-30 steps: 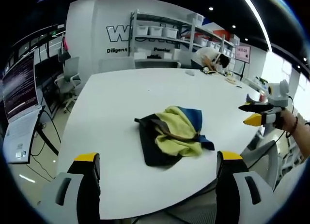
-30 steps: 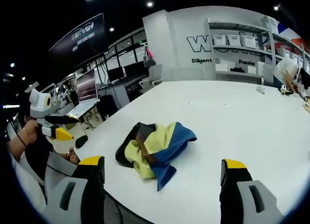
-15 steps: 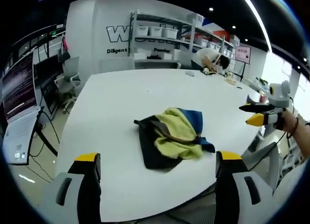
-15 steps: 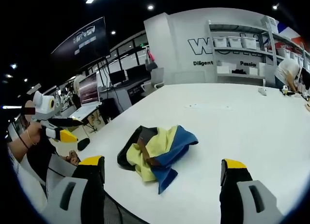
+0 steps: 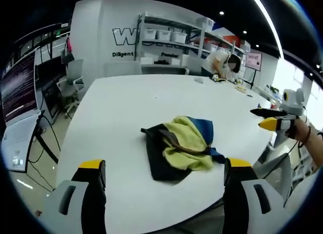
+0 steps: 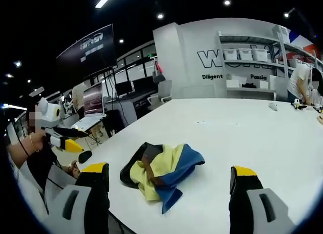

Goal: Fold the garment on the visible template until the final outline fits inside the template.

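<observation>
White table [image 5: 126,102] — crumpled garment [image 5: 179,148] mid-surface, folds hiding its outline — both tools [image 5: 164,168] [image 6: 169,173] agape, empty.

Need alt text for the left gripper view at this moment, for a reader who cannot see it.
A crumpled yellow, blue and black garment lies unfolded on a white table, beyond the left gripper, whose jaws stand wide apart above the near edge. The right gripper, held in a hand, hangs off the table's right side; shelves and a bent-over person stand behind.

There is one crumpled garment [image 5: 179,147] on one white counter [image 5: 126,102]. Two grippers show, the left gripper [image 5: 162,169] and the right gripper [image 6: 170,172].
</observation>
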A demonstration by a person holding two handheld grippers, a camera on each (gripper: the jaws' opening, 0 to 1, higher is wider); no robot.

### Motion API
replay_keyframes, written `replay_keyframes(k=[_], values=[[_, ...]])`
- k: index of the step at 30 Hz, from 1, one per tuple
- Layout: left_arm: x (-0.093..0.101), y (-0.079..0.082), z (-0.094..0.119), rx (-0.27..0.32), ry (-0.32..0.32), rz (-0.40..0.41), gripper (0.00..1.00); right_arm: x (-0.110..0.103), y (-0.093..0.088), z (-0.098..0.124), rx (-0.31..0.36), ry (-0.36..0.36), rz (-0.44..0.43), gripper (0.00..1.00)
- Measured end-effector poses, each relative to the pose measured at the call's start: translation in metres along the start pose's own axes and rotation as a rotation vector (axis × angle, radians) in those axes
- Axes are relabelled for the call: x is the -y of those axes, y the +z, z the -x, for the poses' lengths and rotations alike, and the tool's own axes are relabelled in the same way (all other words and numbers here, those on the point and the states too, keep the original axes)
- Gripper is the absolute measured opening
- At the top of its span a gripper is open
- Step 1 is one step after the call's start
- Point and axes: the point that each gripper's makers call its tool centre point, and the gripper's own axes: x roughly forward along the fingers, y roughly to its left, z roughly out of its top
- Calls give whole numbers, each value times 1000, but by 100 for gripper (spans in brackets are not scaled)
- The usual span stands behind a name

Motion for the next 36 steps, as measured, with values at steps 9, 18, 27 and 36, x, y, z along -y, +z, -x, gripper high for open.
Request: replay_keyframes(k=[9, 18, 27, 36], values=[[-8, -4, -12, -14, -15, 13, 91, -7, -3, -12, -3, 20, 75, 99], [-15, -9, -28, -40, -12, 38, 84, 1, -2, -30, 22, 16, 130, 98], [-19, -6, -51, -38, -8, 68, 78, 2, -4, -53, 36, 31, 237, 91], [-17, -13, -70, -83, -17, 79, 73, 5, -23, -69, -21, 59, 275, 87]])
